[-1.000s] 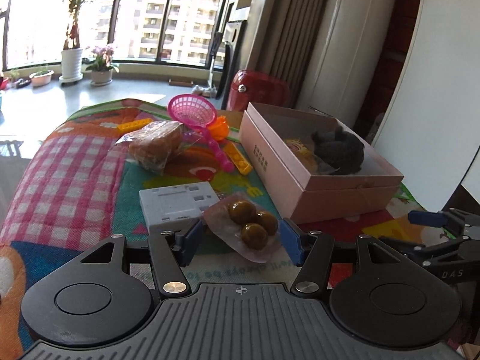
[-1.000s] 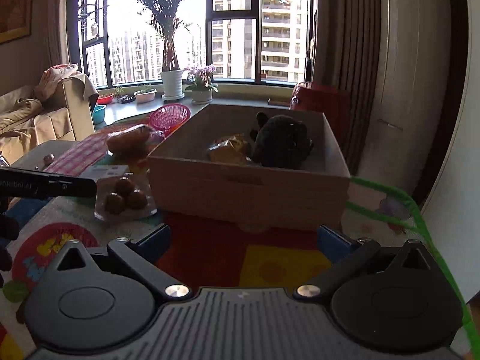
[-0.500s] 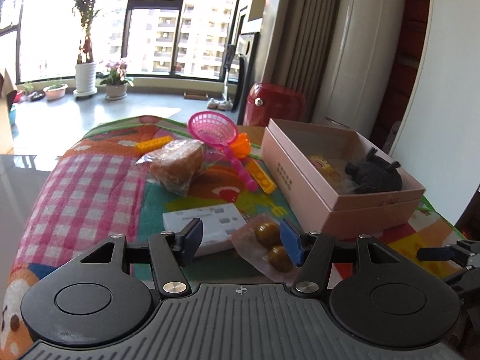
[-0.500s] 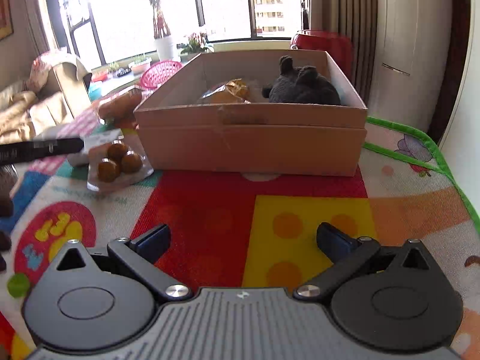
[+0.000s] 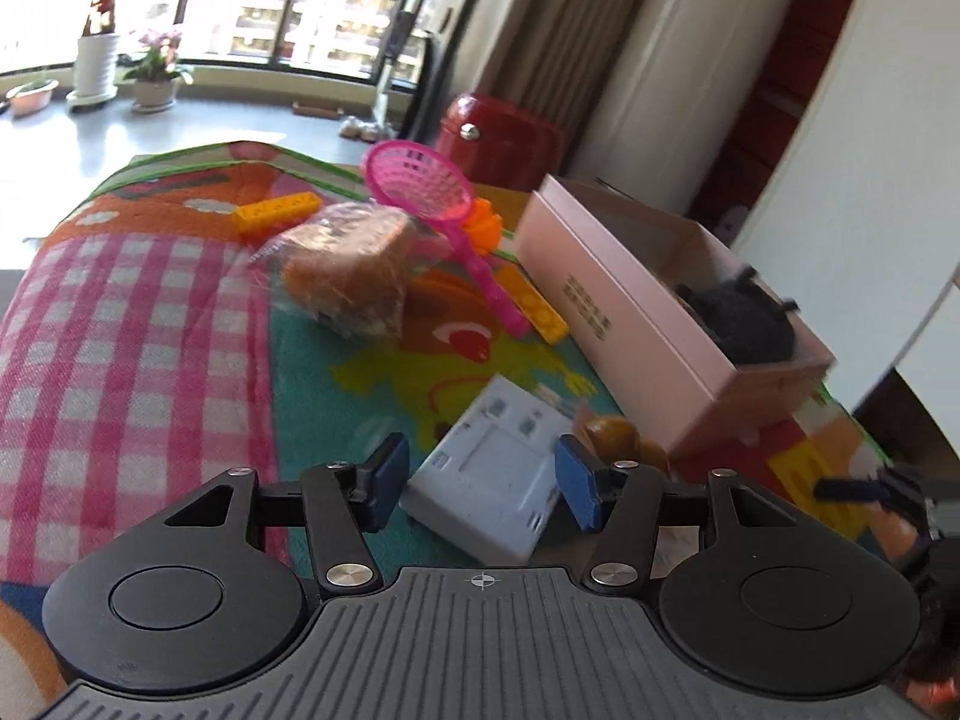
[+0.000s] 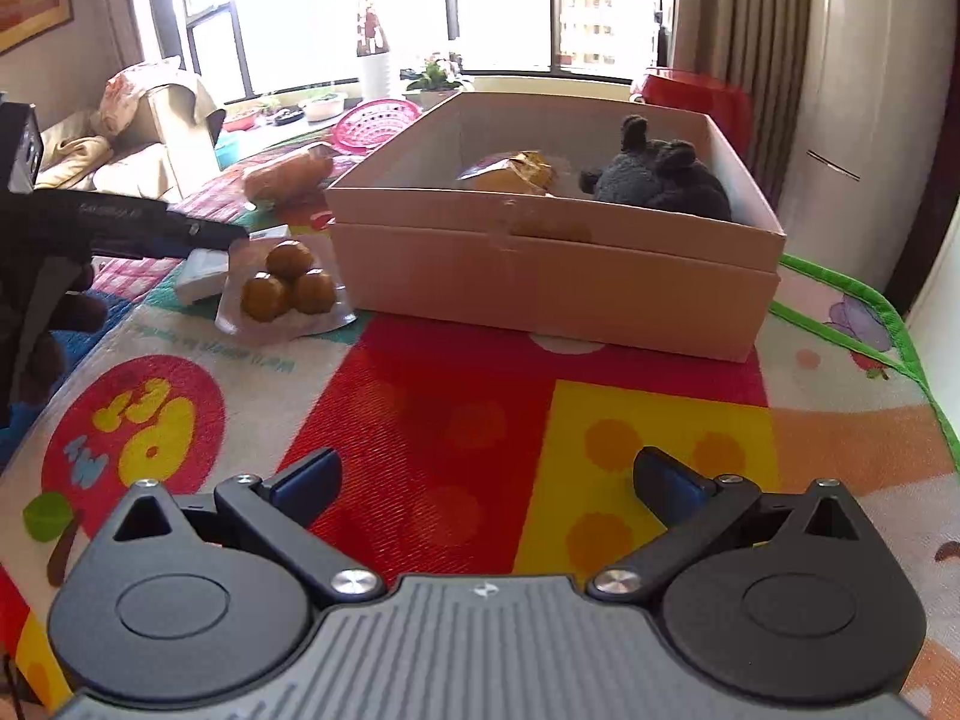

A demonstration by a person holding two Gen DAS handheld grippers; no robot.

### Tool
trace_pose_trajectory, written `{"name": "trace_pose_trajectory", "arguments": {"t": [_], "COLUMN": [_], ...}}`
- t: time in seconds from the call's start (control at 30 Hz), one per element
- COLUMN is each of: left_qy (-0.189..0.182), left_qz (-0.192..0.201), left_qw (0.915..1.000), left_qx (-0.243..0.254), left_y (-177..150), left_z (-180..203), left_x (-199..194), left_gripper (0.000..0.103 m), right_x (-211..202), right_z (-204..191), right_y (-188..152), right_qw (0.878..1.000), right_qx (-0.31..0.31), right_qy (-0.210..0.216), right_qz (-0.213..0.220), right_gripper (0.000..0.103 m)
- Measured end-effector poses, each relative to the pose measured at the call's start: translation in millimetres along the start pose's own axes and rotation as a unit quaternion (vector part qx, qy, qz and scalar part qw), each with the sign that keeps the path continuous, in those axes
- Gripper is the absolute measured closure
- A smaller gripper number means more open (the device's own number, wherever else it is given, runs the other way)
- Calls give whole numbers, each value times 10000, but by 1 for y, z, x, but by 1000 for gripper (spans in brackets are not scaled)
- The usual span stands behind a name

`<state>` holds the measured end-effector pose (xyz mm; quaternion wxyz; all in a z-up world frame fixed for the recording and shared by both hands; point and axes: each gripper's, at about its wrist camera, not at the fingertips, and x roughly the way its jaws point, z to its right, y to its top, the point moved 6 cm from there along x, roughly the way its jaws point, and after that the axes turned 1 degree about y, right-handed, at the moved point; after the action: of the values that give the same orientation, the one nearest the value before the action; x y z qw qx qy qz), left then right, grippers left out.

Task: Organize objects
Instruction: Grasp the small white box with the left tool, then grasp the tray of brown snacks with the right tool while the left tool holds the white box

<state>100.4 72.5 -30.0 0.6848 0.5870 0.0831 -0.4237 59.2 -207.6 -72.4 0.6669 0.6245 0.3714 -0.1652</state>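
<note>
Left tool (image 5: 483, 483) jaws just narrowing, white plastic box (image 5: 492, 480) between the pads, not pinched. Right tool (image 6: 486, 489) spread, empty, over colourful play mat (image 6: 456, 396). Pink cardboard box (image 6: 540, 276) ahead of it; sunlit windows (image 6: 498, 0) beyond.

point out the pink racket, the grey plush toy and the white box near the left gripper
pink racket (image 5: 420, 183): left wrist view, on the mesh head.
grey plush toy (image 6: 660, 183): right wrist view, on its body, inside the cardboard box.
white box (image 5: 489, 468): left wrist view, on its top face.
</note>
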Motion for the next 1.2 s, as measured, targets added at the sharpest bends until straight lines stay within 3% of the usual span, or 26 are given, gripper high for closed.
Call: {"name": "trace_pose_trajectory", "arguments": {"t": [0.1,0.2,0.3,0.4,0.47,0.6,0.67,0.77,0.9,1.0,1.2], "left_qy": [214,375,831,849,984,1832,2027,1960,1873,1792,1562], "left_qz": [-78,-45,-51,46,113,230,308,420,493,518,529], "left_qw": [9969,9939,9880,9921,9931,9823,9788,9792,9801,9811,9848], "left_qx": [749,1038,1297,923,634,309,11,-316,-428,-516,-537], "left_y": [-17,-22,-21,-13,-9,-17,-24,-32,-35,-36,-38], "left_z": [25,41,47,43,37,19,9,3,2,1,10], "left_x": [-9,-9,1,4,-2,-24,-37,-50,-54,-53,-51], "left_gripper": [45,44,41,50,50,50,50,50,50,50,50], "right_x": [1,1,2,6,9,23,34,57,69,68,49], "right_z": [-3,-7,-14,-26,-37,-63,-76,-93,-105,-107,-105], "right_y": [0,1,3,11,20,40,47,53,60,59,47], "right_qw": [10000,9999,9994,9987,9984,9982,9985,9994,9998,9997,9993], "right_qx": [-88,-159,-213,-163,-177,-102,-62,68,158,61,-383], "right_qy": [4,59,276,488,537,576,539,326,-121,-240,19], "right_qz": [-16,-24,-58,-62,17,145,74,-91,44,75,12], "right_gripper": [0,0,0,0,0,0,0,0,0,7,21]}}
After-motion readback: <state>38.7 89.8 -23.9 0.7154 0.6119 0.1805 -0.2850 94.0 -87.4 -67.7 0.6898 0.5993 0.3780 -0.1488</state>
